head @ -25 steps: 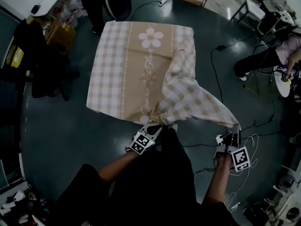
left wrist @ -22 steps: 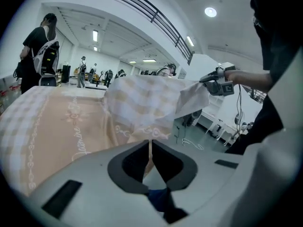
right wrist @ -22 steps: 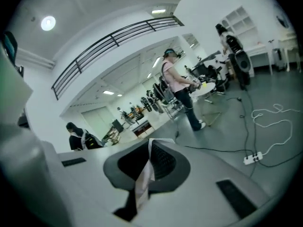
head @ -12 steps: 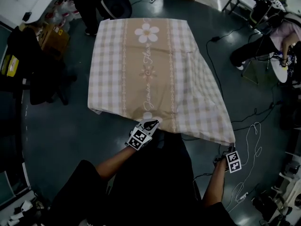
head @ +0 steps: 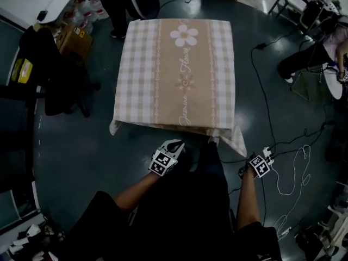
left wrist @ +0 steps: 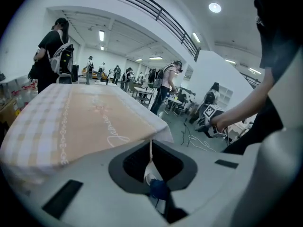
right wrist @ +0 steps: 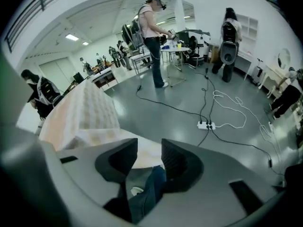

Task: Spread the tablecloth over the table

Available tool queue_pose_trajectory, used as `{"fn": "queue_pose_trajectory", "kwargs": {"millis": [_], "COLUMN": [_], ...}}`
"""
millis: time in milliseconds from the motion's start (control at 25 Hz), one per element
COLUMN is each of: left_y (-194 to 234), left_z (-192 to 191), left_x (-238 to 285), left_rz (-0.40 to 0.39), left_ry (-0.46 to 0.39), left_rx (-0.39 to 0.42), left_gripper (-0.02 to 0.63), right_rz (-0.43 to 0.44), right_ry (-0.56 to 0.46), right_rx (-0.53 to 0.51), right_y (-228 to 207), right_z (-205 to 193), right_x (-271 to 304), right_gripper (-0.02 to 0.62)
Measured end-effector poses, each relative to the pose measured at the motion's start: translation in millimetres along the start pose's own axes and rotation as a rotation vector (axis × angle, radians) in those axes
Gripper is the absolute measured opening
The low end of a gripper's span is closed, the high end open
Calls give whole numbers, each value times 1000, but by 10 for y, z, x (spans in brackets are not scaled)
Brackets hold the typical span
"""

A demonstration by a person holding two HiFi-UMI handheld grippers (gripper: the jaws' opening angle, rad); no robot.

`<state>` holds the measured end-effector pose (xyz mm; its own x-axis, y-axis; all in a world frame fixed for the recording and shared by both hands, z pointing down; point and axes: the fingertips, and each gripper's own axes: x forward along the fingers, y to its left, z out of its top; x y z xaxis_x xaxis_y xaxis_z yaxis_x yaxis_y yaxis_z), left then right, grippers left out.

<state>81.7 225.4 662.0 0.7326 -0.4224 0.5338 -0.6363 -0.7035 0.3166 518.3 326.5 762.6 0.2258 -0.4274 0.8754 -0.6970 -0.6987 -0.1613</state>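
left tongs (left wrist: pixel 151 148): clenched on tablecloth (head: pixel 179 75) hem | right tongs (right wrist: pixel 149 156): just opened, corner released | fold gone, cloth flat | spread nearly done

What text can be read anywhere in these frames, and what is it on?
"Flower": cursive script on the tablecloth, far end of its tan centre band.
"Jasmine", probably: cursive word on the same band, nearer the person; letters unclear.
Label on the cardboard box: too small to read.

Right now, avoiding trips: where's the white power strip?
Head view, lower right: white power strip lies beside the right gripper, right of the beige checked tablecloth.
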Motion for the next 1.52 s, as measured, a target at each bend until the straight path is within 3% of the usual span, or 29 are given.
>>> {"fn": "queue_pose_trajectory", "kwargs": {"millis": [400,640,760,880,1000,1080,1200,1320,1400,1440,1520], "left_y": [476,716,797,939,1075,1155,1324,1378,1388,1397,1414], "left_z": [-233,-307,-393,-381,-291,-203,-48,67,147,168,204], "left_x": [-225,-168,-132,-127,-80,-6,142,371,519,589,721], "left_rz": [127,224,264,318,342,339,323,282,242,225,206], "left_ry": [27,57,78,79,77,69,44,19,15,22,34], "left_rx": [-114,-166,-225,-264,-247,-222,-190,-201,-194,-182,-165], "left_gripper": [23,22,21,22,23,22,21,22,23,22,22], "right_rz": [251,471,515,565,621,653,647,563,500,483,488], "right_ry": [26,127,141,155,150,134,111,177,203,194,191], "right_rx": [-297,-590,-624,-588,-535,-561,-689,-835,-845,-835,-842], "right_y": [1450,2154,2374,2638,2899,3071,3330,3315,3260,3260,3289], "right_z": [-253,-602,-581,-493,-377,-320,-311,-449,-528,-540,-562], "right_x": [119,350,308,152,-74,-148,9,258,339,354,361], "right_gripper": [178,178,176,151,127,127,130,139,139,108,104]}}
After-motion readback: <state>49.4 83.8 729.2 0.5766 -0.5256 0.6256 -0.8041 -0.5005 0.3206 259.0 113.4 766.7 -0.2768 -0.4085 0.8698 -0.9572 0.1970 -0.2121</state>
